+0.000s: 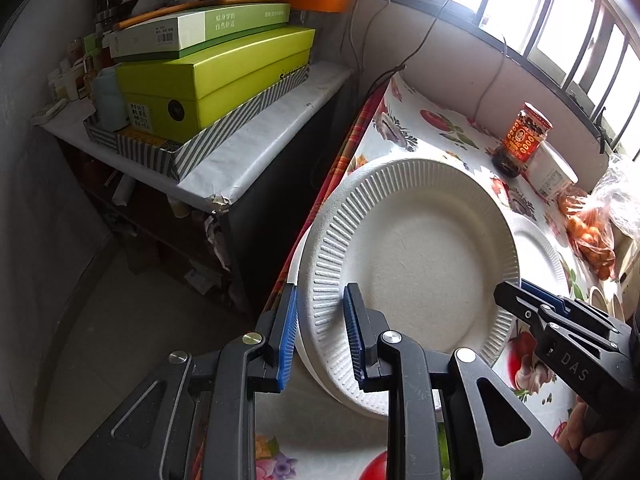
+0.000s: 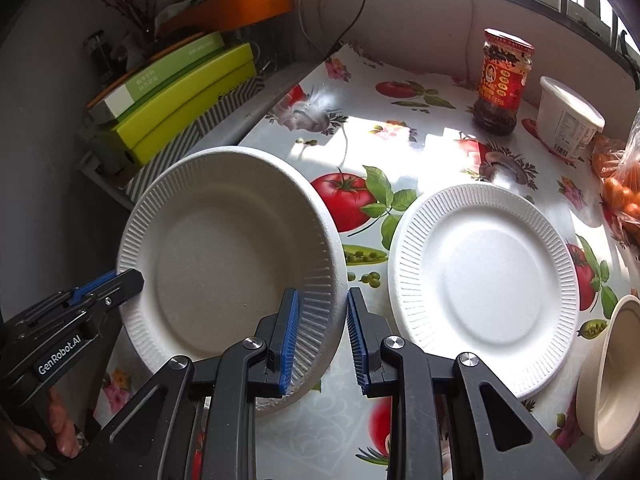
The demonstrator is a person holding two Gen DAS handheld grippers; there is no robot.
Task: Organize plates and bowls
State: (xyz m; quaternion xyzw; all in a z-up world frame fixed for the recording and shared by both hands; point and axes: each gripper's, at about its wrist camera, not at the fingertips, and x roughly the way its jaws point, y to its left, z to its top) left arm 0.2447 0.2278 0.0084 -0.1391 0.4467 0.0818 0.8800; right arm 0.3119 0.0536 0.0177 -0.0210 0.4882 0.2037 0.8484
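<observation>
Plates: a tilted white plate (image 1: 416, 256) sits over a second one whose rim barely shows beneath, at the table (image 2: 360, 132) edge.
Left hand-held gripper (image 1: 320, 336): jaws straddle the plate's ribbed rim, gap visible; grip unclear.
Right hand-held gripper (image 2: 323, 342): parted around the opposite rim, likewise unclear.
Flat plate (image 2: 484, 292): just right of the right hand-held gripper.
Bowl (image 2: 612, 376): far right, cut off by the frame.
</observation>
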